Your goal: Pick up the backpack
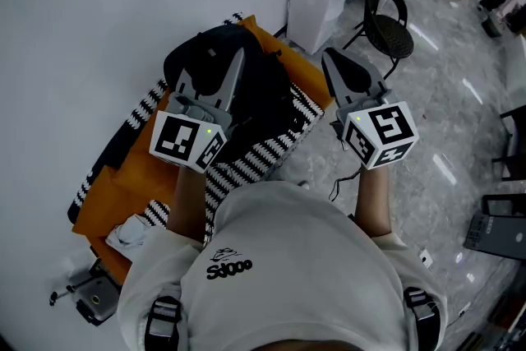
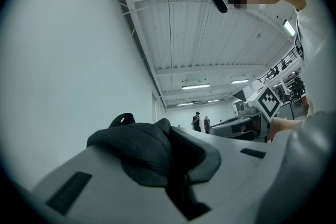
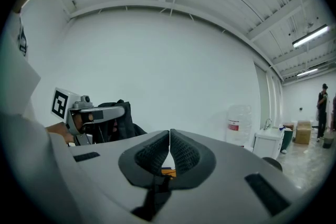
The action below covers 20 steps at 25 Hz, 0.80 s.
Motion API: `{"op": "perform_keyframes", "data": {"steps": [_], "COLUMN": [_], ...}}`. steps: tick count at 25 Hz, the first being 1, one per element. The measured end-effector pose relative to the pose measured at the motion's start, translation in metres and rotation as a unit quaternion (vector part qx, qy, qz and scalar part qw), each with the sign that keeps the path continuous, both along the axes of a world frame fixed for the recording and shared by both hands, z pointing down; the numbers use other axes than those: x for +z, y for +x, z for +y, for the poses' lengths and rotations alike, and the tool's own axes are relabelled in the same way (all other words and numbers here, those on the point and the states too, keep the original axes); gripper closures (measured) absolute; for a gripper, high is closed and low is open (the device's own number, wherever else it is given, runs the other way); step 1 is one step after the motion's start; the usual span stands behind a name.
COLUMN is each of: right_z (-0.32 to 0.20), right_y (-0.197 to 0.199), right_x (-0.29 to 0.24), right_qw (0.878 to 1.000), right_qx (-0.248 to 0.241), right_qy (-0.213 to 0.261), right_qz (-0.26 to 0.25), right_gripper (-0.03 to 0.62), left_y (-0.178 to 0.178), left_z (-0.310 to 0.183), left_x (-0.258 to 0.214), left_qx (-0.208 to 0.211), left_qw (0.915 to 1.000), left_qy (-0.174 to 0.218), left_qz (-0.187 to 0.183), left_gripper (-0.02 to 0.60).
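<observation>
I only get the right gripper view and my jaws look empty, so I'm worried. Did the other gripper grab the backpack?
Observer: Yes. The left gripper is shut on a fold of the black backpack.
Operator: What's under the bag?
Observer: An orange cloth with black-and-white striped edges, seen from the head view.
Operator: Where's my gripper?
Observer: The right gripper is shut, off the cloth's edge, above the floor.

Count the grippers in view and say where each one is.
2. The left gripper is shut on the black backpack fabric, above the orange cloth. The right gripper is shut and empty, just right of the backpack.
</observation>
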State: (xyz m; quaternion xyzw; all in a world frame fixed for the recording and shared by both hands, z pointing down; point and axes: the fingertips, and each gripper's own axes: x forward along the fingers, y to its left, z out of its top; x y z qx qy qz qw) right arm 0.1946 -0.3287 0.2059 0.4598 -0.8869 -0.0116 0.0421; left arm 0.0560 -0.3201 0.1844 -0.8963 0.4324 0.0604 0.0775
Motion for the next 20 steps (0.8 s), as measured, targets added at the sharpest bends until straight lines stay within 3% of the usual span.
{"op": "perform_keyframes", "data": {"steps": [20], "right_z": [0.021], "right_y": [0.002], "right_x": [0.014], "right_qw": [0.999], "right_qx": [0.018], "right_qy": [-0.016], "right_qz": [0.021], "right_gripper": [0.559], "left_y": [0.003], "left_z": [0.01], "left_x": [0.016], "left_qx": [-0.004], "left_qw": [0.9996], "left_qy": [-0.023], "left_qz": [-0.018], "left_gripper": [0.543]}}
